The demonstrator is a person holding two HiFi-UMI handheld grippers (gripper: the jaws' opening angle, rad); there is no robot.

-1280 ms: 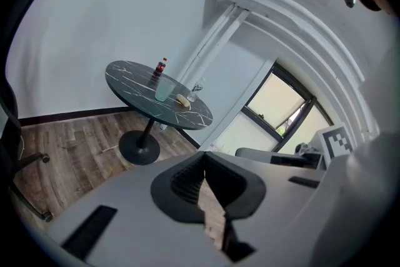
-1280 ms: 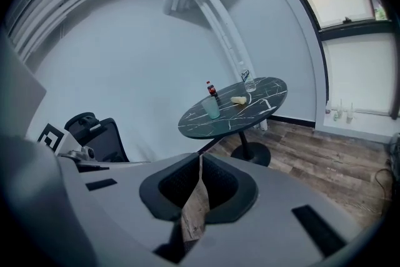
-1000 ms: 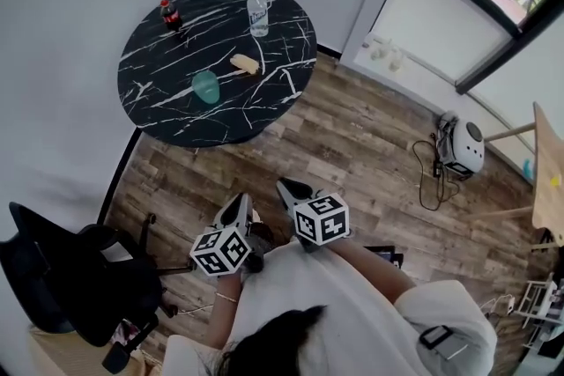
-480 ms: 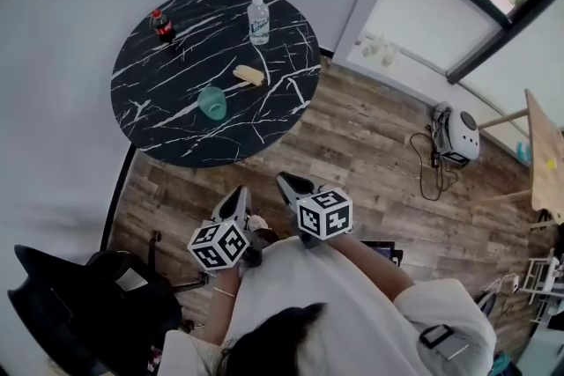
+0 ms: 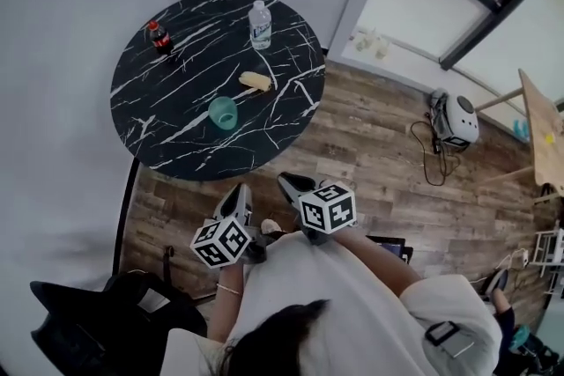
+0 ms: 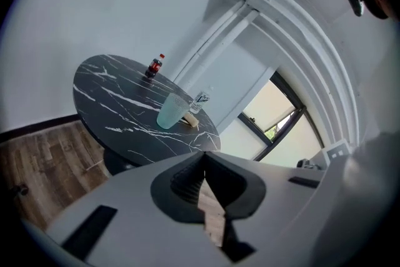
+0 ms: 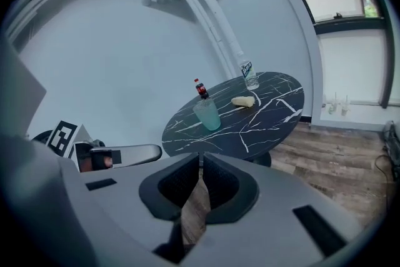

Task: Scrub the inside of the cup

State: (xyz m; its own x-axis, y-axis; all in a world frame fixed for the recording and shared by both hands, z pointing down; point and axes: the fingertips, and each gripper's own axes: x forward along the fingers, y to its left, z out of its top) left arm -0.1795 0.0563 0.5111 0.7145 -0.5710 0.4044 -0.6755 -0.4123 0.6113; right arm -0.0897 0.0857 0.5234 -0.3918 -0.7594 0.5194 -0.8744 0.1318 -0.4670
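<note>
Approach cup point(image 5: 223, 112) squarely, left gripper point(image 5: 235, 200) and right gripper point(image 5: 293, 187) both closed on nothing, then part one for sponge point(image 5: 256, 82) near cup.

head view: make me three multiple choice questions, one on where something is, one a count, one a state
1. Where is the cup? A. on the round table, near the sponge B. on the floor C. in the right gripper
2. How many bottles stand on the table? A. one B. two C. four
3. The left gripper and right gripper are: A. wide open B. shut on the cup C. shut, empty
Answers: A, it stands on the table by the sponge; B, a cola one and a clear one; C, both gripper views show them closed on nothing.
</note>
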